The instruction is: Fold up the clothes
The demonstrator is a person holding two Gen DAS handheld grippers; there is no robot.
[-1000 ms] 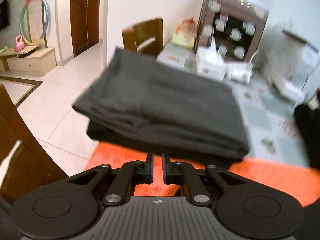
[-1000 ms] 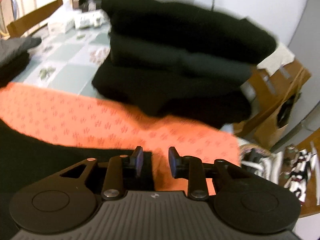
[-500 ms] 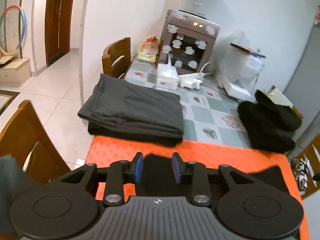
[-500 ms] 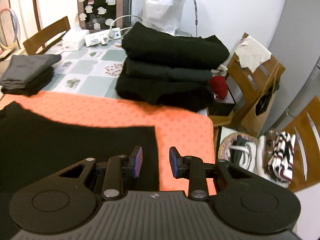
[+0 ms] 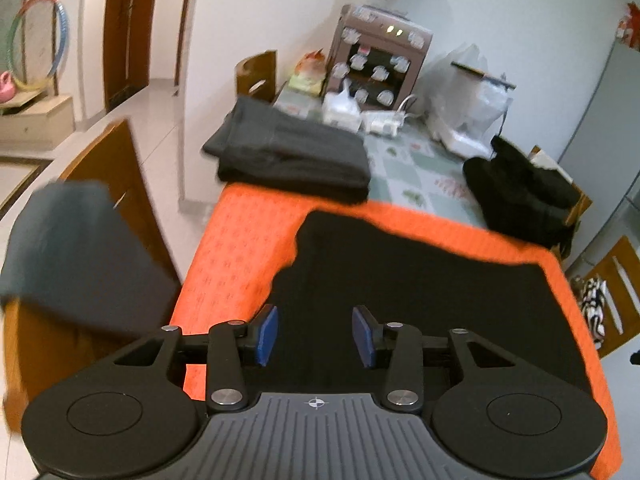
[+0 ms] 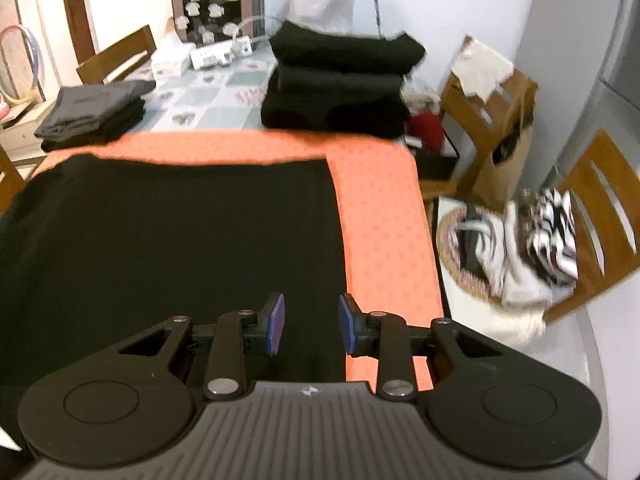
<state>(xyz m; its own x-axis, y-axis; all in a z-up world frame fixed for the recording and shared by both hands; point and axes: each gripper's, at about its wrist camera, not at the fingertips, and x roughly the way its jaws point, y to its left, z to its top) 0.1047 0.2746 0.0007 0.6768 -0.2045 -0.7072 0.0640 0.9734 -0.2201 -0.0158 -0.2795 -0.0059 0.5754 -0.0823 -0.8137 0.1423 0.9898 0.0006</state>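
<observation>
Lying flat on the orange patterned cloth (image 5: 240, 256), a black garment (image 5: 432, 280) is spread across the near part of the table. At its left edge the left gripper (image 5: 315, 335) is held with jaws apart, nothing between its blue pads. At the garment's right edge the right gripper (image 6: 311, 323) is likewise parted and empty. Farther off, a folded grey pile (image 6: 92, 114) is seen on the left and a folded black stack (image 6: 340, 84) on the right.
</observation>
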